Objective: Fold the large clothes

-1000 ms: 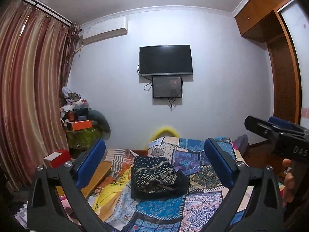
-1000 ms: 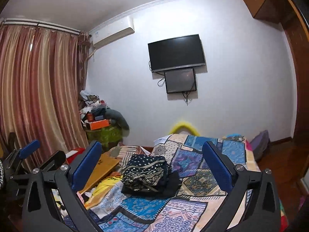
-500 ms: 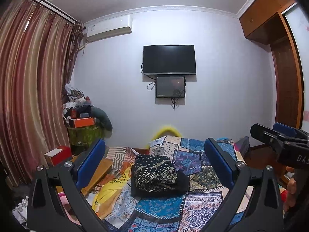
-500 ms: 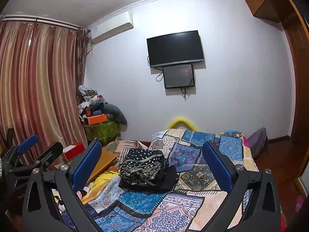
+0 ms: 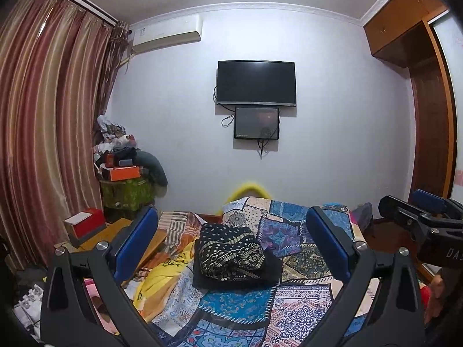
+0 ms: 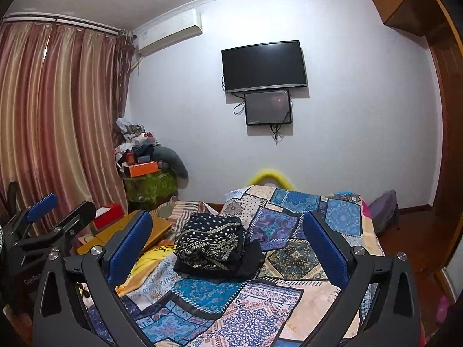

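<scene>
A folded black garment with a white pattern [image 5: 231, 256] [image 6: 212, 243] lies on the bed's patchwork cover [image 5: 292, 231] [image 6: 277, 260], with a plain black piece under it. My left gripper [image 5: 231, 245] is open and held in the air, well short of the garment, nothing between its blue pads. Held alongside it, my right gripper [image 6: 228, 245] is open and empty too. In the left wrist view the right gripper shows at the right edge with a hand below it. The left gripper appears at the left edge of the right wrist view.
A yellow cloth [image 5: 162, 274] and a striped cloth [image 5: 176, 225] lie at the bed's left side beside a wooden board [image 6: 127, 231]. A cluttered green stand [image 5: 127, 190] sits by the curtains. A TV [image 5: 256, 82] hangs on the far wall; a wardrobe [image 5: 428, 115] rises on the right.
Both grippers have drifted and tilted slightly, so the room shifts a little in both views. The folded garment has not moved and both grippers stay open.
</scene>
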A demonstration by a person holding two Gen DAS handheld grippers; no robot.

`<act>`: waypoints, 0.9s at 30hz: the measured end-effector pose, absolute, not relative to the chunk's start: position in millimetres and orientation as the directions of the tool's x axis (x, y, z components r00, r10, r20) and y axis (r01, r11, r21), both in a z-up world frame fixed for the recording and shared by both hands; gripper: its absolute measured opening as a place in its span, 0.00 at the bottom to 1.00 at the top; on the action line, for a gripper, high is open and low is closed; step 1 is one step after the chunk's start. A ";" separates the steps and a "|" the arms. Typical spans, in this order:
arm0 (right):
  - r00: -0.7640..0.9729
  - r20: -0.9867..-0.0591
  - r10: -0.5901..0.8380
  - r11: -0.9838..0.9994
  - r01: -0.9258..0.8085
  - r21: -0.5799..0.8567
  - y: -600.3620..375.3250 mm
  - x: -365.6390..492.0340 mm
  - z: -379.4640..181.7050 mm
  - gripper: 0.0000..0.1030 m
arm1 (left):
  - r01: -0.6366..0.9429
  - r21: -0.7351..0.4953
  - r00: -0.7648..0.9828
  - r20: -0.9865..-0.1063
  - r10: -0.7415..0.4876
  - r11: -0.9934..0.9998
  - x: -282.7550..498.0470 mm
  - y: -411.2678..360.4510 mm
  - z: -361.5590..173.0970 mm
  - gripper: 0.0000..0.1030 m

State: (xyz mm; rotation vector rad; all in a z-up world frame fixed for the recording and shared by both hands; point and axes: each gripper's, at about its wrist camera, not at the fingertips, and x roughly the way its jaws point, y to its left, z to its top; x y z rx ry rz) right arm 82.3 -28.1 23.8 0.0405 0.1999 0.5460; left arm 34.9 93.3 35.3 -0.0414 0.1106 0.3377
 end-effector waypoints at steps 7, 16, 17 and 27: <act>0.826 -0.191 0.531 0.847 -0.523 0.095 -28.3 81.8 27.0 1.00 | -0.328 -0.027 0.939 -0.120 0.323 0.944 34.9 94.0 35.9 1.00; 0.828 -0.194 0.526 0.850 -0.521 0.083 -27.6 79.7 29.4 1.00 | -0.318 -0.022 0.942 -0.121 0.313 0.948 34.1 91.7 35.5 1.00; 0.828 -0.193 0.526 0.850 -0.520 0.084 -27.9 79.1 29.4 1.00 | -0.317 -0.022 0.942 -0.121 0.312 0.948 34.0 91.6 35.5 1.00; 0.825 -0.197 0.529 0.847 -0.527 0.071 -27.1 78.2 29.2 1.00 | -0.304 -0.019 0.946 -0.121 0.299 0.953 32.7 89.4 35.2 1.00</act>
